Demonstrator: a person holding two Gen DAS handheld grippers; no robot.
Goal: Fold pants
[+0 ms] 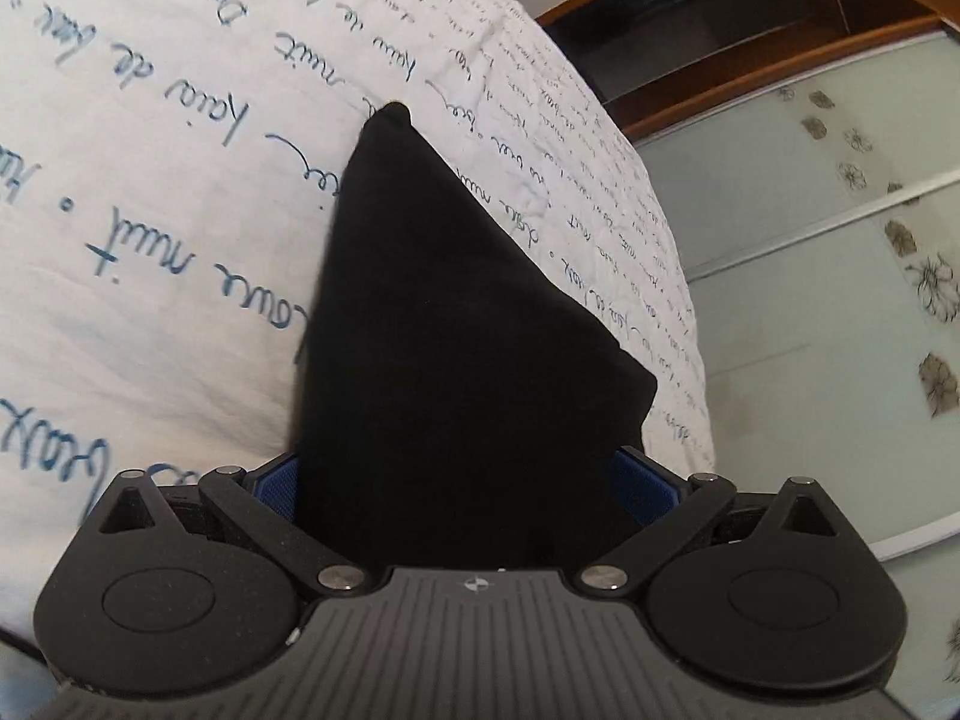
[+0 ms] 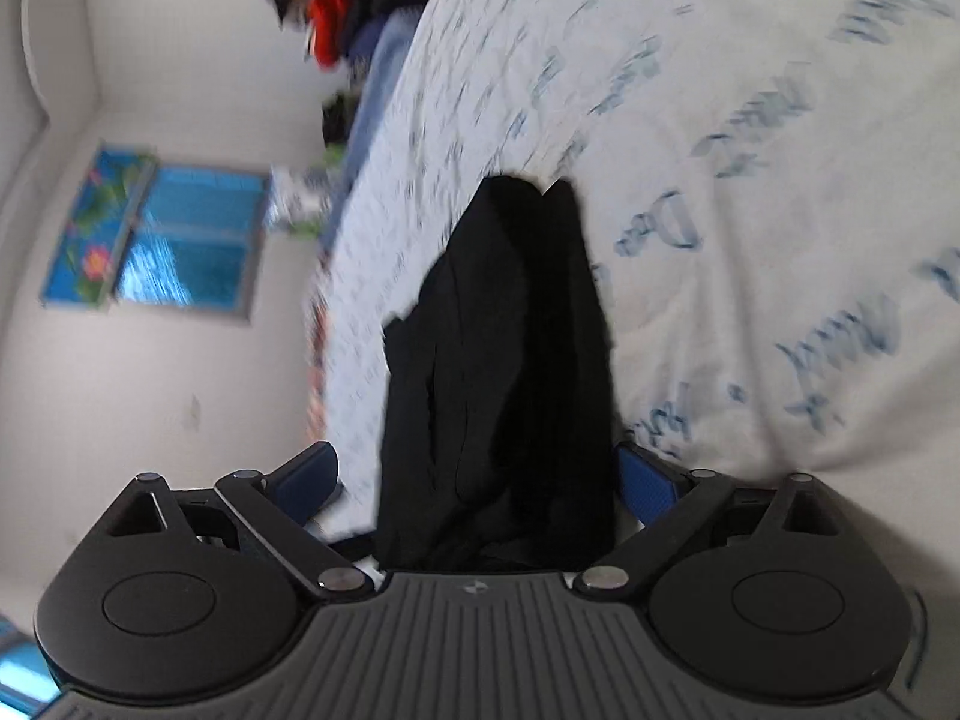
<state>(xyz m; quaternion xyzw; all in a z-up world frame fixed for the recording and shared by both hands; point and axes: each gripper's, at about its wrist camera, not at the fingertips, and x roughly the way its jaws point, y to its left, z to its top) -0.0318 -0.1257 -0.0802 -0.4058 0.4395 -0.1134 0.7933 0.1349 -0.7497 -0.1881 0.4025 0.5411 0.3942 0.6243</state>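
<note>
The black pants lie folded on a white bedspread with blue handwriting. In the left wrist view the cloth tapers away from the camera and fills the gap between the blue-padded fingers. My left gripper has its jaws spread wide on either side of the cloth. In the right wrist view the pants hang bunched between the fingers. My right gripper is also spread wide, with a gap between the left pad and the cloth. The view is blurred.
A mirrored wardrobe door with flower prints and a wooden frame stand beside the bed. In the right wrist view there is a white wall, a blue picture and a pile of clothes at the bed's far end.
</note>
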